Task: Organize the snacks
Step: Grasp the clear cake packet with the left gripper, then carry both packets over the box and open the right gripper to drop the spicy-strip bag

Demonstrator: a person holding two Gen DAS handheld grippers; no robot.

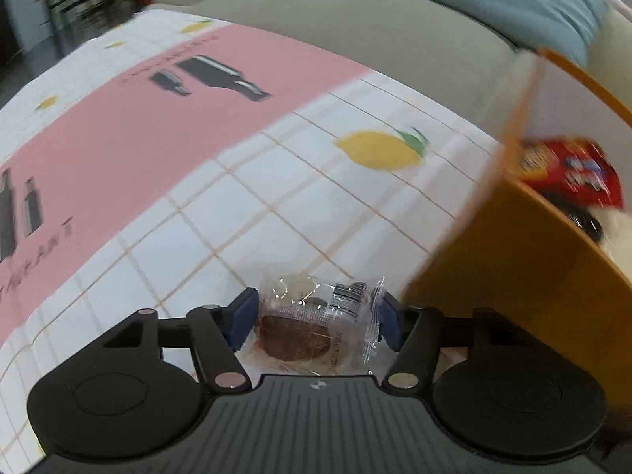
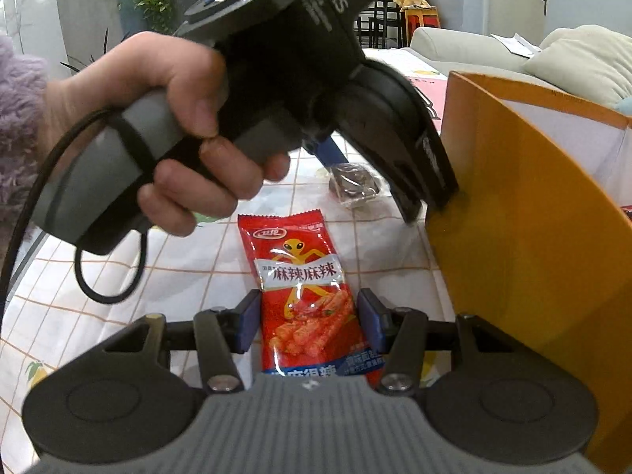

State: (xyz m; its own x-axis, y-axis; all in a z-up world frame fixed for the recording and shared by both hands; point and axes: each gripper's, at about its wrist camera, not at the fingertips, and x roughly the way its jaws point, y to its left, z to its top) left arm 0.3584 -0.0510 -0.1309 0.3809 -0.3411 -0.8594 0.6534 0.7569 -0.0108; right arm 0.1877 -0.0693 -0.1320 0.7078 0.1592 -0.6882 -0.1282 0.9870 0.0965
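A brown cake in a clear wrapper (image 1: 300,328) lies on the tablecloth between the blue pads of my left gripper (image 1: 318,316). The pads stand at the wrapper's two ends and do not squeeze it, so the gripper is open. In the right wrist view the same cake (image 2: 353,185) sits under the left gripper (image 2: 373,189), beside the orange box (image 2: 513,197). My right gripper (image 2: 310,320) is shut on a red spicy-strip packet (image 2: 300,272), both pads flush against its sides. The packet's far end rests on the table.
The orange box (image 1: 513,260) stands open at the right with a red snack pack (image 1: 568,170) and other items inside. The tablecloth (image 1: 237,205) is a white grid with lemons and a pink band. A grey sofa (image 1: 355,19) is behind. A hand (image 2: 177,118) holds the left gripper's handle.
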